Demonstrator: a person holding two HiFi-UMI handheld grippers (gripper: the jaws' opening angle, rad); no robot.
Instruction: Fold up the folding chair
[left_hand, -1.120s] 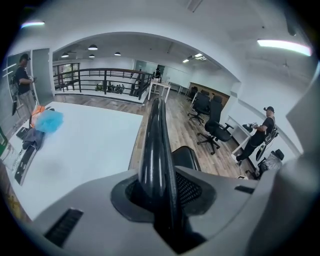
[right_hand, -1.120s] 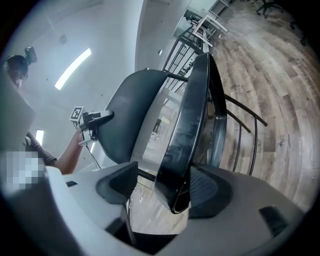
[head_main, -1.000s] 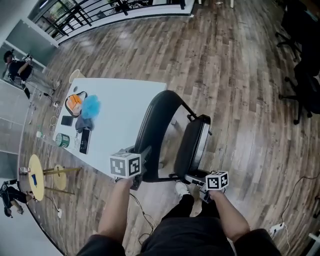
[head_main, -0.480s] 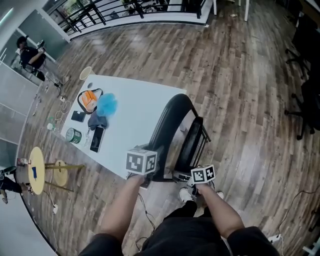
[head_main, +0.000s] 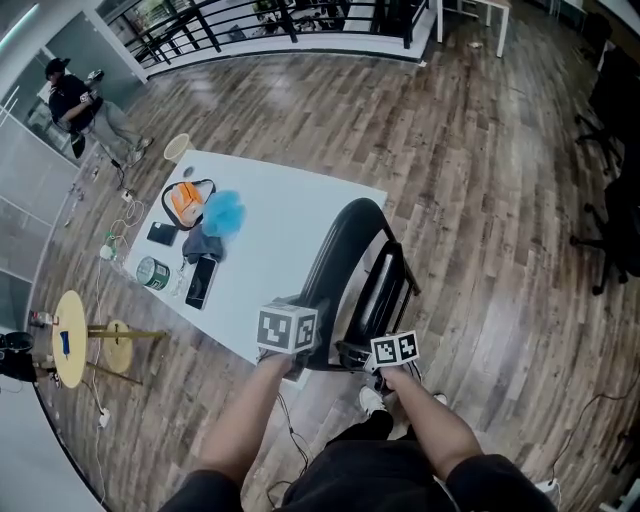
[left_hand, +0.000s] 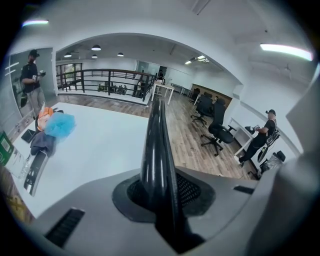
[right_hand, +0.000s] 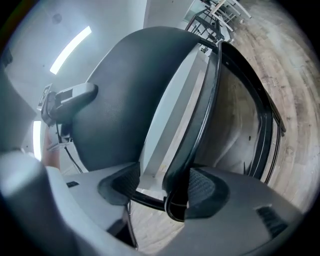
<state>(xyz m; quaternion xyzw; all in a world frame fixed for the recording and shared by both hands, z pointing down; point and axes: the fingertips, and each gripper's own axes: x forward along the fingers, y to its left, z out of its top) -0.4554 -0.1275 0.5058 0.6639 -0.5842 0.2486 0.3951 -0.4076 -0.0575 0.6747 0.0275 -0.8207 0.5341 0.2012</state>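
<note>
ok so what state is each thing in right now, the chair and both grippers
folding chair, nearly folded, seat tipped up close to its back
left gripper, shut on the chair's top edge
right gripper, open, seat rim between its jaws, against one pad

The left claw (left_hand: 162, 195) gripped the thin black edge of the folding chair (left_hand: 157, 145), which rose straight up the middle of the view. Left of it lay the white bench (left_hand: 100, 150), carrying a blue puff (left_hand: 60, 125) and an orange bag (left_hand: 45, 111). Black office chairs (left_hand: 218, 127) stood on the wooden floor (left_hand: 185, 137) at right.
</note>
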